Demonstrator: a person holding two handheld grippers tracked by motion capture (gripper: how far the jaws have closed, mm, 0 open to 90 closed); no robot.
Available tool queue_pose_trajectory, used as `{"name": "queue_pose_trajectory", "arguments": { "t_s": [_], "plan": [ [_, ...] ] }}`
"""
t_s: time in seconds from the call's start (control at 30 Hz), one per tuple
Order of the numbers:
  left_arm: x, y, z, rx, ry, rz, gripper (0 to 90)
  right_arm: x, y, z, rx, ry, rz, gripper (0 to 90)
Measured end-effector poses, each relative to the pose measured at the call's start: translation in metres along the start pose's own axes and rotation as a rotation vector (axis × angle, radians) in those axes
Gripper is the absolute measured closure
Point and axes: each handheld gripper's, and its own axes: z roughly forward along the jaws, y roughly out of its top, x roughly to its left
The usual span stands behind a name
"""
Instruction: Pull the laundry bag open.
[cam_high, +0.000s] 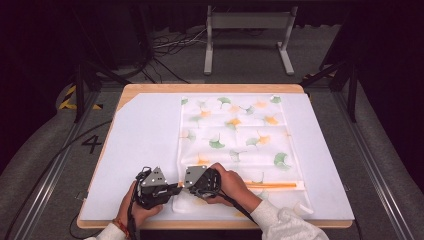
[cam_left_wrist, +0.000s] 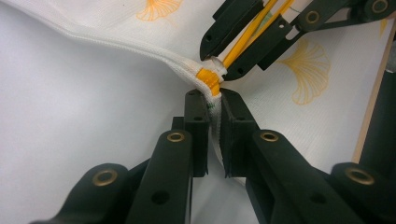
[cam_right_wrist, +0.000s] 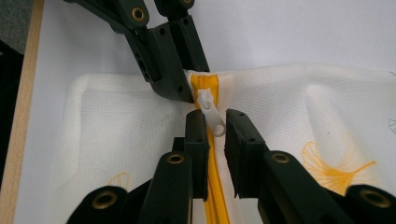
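Note:
A white mesh bag (cam_high: 235, 135) printed with green and orange leaves lies flat on the white mat. A yellow zipper (cam_high: 272, 185) runs along the side nearest me. My left gripper (cam_high: 175, 189) is shut on the bag's hem at the zipper's end, with the fabric pinched between its pads (cam_left_wrist: 215, 105). My right gripper (cam_high: 183, 185) faces it tip to tip. Its jaws (cam_right_wrist: 215, 123) stand slightly apart astride the zipper. The white zipper pull (cam_right_wrist: 211, 112) lies slanted between their tips and is not pinched. The left gripper's tips (cam_right_wrist: 189, 81) are just beyond it.
The white mat (cam_high: 140, 150) covers most of a wooden table (cam_high: 210, 88). The bag takes up its middle and right. A grey metal stand (cam_high: 248, 30) and cables (cam_high: 170, 45) are on the floor beyond the far edge. My hands come in over the near edge.

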Motion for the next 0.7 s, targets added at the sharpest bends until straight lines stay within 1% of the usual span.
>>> {"name": "queue_pose_trajectory", "arguments": {
  "t_s": [0.13,0.23,0.3,0.33,0.37,0.4,0.43,0.6,0.7],
  "plan": [
    [0.0004,-0.0002,-0.0002,-0.001,-0.006,-0.007,82.7,0.0002,0.0003,-0.0002,-0.009,0.003,-0.007,80.5],
    [0.0007,-0.0004,0.0,0.001,-0.007,-0.003,82.7,0.0016,0.0009,0.0005,-0.011,-0.004,-0.016,79.7],
    [0.0,-0.0001,0.0006,0.003,-0.009,-0.001,82.7,0.0023,0.0012,0.0013,-0.016,0.0,-0.015,78.1],
    [0.0,0.0,0.0008,0.008,-0.007,0.004,82.8,0.0035,0.0018,0.002,-0.019,-0.006,-0.027,78.8],
    [-0.0001,-0.0003,0.0009,0.008,-0.011,-0.001,82.7,0.0046,0.0025,0.0024,-0.015,-0.007,-0.037,80.5],
    [0.0004,-0.0005,0.0007,0.006,-0.012,-0.001,82.7,0.0053,0.0028,0.0026,-0.014,-0.005,-0.042,83.6],
    [0.0005,-0.0006,0.0007,0.007,-0.012,-0.001,82.7,0.0055,0.0027,0.0028,-0.016,0.002,-0.045,83.9],
    [0.0001,-0.0007,0.001,0.008,-0.015,0.0,82.6,0.0045,0.0016,0.003,-0.011,0.013,-0.04,84.3],
    [0.0009,-0.0003,-0.0006,-0.006,-0.022,-0.004,82.5,0.0036,0.0006,0.0022,0.001,0.017,-0.036,84.7]
  ]
}}
